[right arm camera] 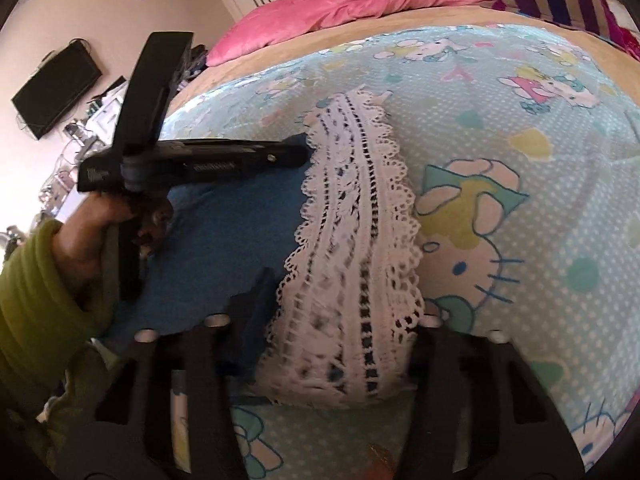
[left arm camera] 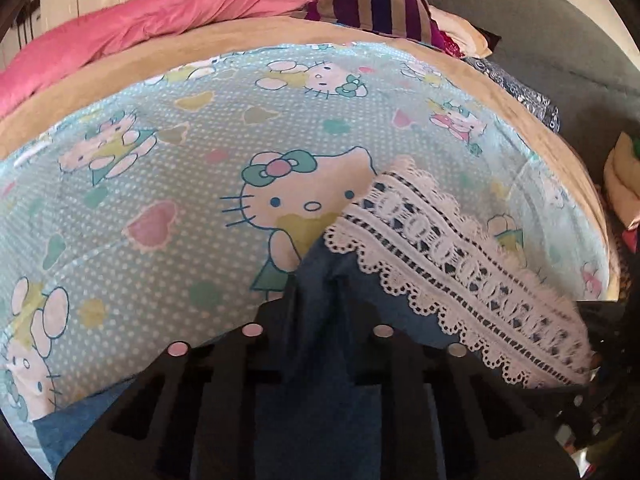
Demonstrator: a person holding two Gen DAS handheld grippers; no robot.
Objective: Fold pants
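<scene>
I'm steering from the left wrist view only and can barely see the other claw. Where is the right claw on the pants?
Observer: The right claw straddles the white lace hem of the blue fabric pants, near the hem's closer end.
Operator: Is it clamped?
Observer: Cannot tell; the lace drapes over one finger and hides the pads.
Operator: What's behind my left claw?
Observer: A hand in a green sleeve holds its handle, left of the lace.

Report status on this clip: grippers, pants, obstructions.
Left gripper shut on blue pants. Right gripper astride lace hem, grip unclear. Nothing in the way.
</scene>
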